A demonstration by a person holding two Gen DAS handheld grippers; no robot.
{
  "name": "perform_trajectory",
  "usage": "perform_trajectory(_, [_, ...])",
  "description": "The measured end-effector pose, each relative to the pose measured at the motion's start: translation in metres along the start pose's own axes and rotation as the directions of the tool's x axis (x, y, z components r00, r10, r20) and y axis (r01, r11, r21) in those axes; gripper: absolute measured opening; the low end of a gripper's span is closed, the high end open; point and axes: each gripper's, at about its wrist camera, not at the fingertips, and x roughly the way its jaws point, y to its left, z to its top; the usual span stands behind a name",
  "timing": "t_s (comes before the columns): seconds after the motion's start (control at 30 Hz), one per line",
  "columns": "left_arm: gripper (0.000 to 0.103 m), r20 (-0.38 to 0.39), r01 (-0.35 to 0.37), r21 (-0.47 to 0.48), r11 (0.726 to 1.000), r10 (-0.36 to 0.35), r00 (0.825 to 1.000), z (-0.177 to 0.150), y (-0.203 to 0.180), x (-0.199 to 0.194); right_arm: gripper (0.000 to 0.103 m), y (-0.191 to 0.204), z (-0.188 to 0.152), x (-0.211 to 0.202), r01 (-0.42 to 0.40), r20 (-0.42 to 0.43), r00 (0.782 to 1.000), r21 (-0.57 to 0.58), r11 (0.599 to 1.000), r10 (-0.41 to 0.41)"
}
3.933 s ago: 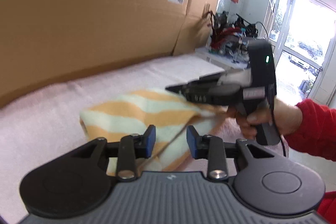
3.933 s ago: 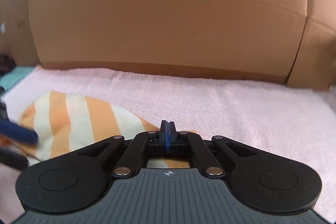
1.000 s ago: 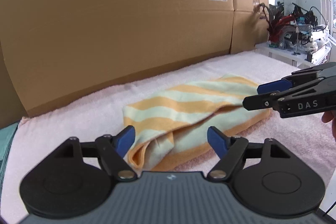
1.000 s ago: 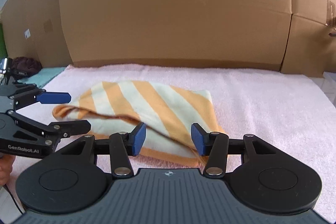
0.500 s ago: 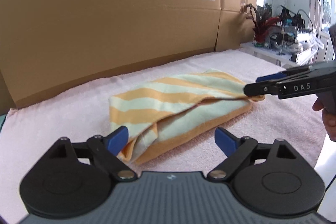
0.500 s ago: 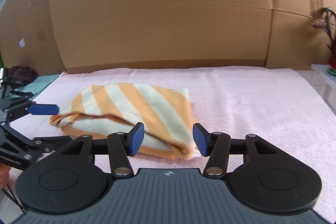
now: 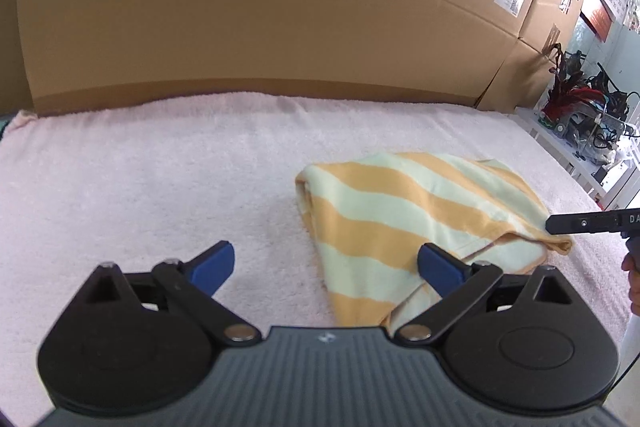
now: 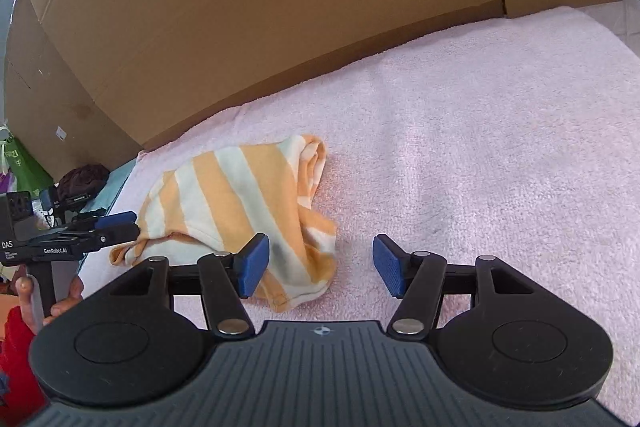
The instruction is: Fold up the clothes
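Note:
An orange and pale-green striped garment (image 7: pixel 400 219) lies folded in a loose bundle on the pink towel (image 7: pixel 160 187). My left gripper (image 7: pixel 326 267) is wide, its jaws still opening; the garment's near corner lies by its right finger and the pads do not press on it. My right gripper's finger (image 7: pixel 580 224) reaches the garment's far right corner. In the right wrist view the garment (image 8: pixel 240 203) sits left of centre. My right gripper (image 8: pixel 322 269) has its jaws opening, with only the garment's near edge by the left pad. My left gripper (image 8: pixel 134 225) is at the garment's left corner.
Tall cardboard boxes (image 7: pixel 280 7) wall off the back of the towel. A white shelf with cables and clutter (image 7: pixel 580 123) stands at the right. Dark cloth and a green bag (image 8: pixel 24 167) lie past the towel's left end. A hand with a red sleeve (image 8: pixel 24 307) holds the left gripper.
Both grippers have opened wider and swung outward, so the garment now sits off to the side in each view. The lifted top layer has dropped onto the bundle.

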Motion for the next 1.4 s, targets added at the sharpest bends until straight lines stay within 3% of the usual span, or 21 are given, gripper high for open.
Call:
perform_trajectory(0.17, [0.1,-0.07,0.092,-0.009,0.996,-0.093,0.993,-0.001,-0.008,0.018,0.063,0.004,0.014,0.025,-0.124,-0.061,0.99,0.048,0.991,0.127])
perform_trajectory(0.3, [0.102,-0.07,0.142,-0.032,0.989,-0.144,0.987,0.001,-0.008,0.024,0.074,0.008,0.022,0.038,-0.21,-0.096,0.971,0.096,0.973,0.219])
perform_trajectory(0.4, [0.102,-0.077,0.179,-0.061,0.982,-0.183,0.98,0.006,-0.008,0.028,0.08,0.018,0.026,0.043,-0.221,-0.119,0.966,0.069,0.973,0.228])
perform_trajectory(0.5, [0.102,-0.093,0.192,-0.032,0.981,-0.194,0.977,0.008,-0.014,0.032,0.081,0.025,0.027,0.045,-0.225,-0.147,0.962,0.049,0.973,0.229])
perform_trajectory(0.6, [0.102,-0.096,0.206,-0.014,0.978,-0.207,0.974,0.008,-0.015,0.034,0.076,0.012,0.03,0.046,-0.229,-0.145,0.958,0.136,0.964,0.248])
perform_trajectory(0.67, [0.102,-0.085,0.226,-0.032,0.974,-0.228,0.97,0.008,-0.011,0.035,0.079,0.003,0.029,0.049,-0.258,-0.126,0.95,0.201,0.945,0.286])
perform_trajectory(0.77, [0.102,-0.069,0.249,-0.084,0.965,-0.255,0.964,0.01,-0.004,0.038,0.084,0.013,0.027,0.054,-0.279,-0.12,0.945,0.193,0.941,0.305])
perform_trajectory(0.87, [0.102,-0.084,0.245,-0.053,0.968,-0.249,0.965,0.01,-0.008,0.037,0.084,0.029,0.027,0.054,-0.248,-0.155,0.952,0.113,0.962,0.264])
perform_trajectory(0.97, [0.102,-0.076,0.248,-0.029,0.968,-0.249,0.965,0.007,-0.01,0.037,0.084,0.023,0.03,0.059,-0.252,-0.142,0.95,0.172,0.952,0.277])
perform_trajectory(1.03, [0.101,-0.065,0.24,-0.035,0.97,-0.242,0.968,0.008,-0.011,0.039,0.1,0.018,0.031,0.064,-0.278,-0.098,0.946,0.244,0.929,0.309])
perform_trajectory(1.1, [0.101,-0.051,0.24,-0.041,0.97,-0.242,0.969,0.007,-0.012,0.039,0.103,0.029,0.03,0.068,-0.274,-0.099,0.951,0.178,0.945,0.294])
perform_trajectory(1.2, [0.101,-0.026,0.274,-0.053,0.96,-0.276,0.961,0.002,-0.005,0.035,0.1,0.044,0.021,0.067,-0.25,-0.088,0.963,0.071,0.966,0.256])
perform_trajectory(1.27, [0.102,-0.016,0.303,-0.062,0.951,-0.304,0.952,-0.001,0.0,0.032,0.091,0.04,0.019,0.064,-0.258,-0.086,0.96,0.085,0.962,0.265])
perform_trajectory(1.33, [0.102,-0.012,0.323,-0.095,0.942,-0.325,0.946,0.001,0.006,0.034,0.075,0.027,0.021,0.064,-0.274,-0.079,0.955,0.132,0.953,0.285])
perform_trajectory(1.4, [0.102,-0.007,0.333,-0.12,0.935,-0.337,0.942,0.003,0.008,0.036,0.069,0.012,0.023,0.065,-0.287,-0.066,0.95,0.189,0.939,0.304])
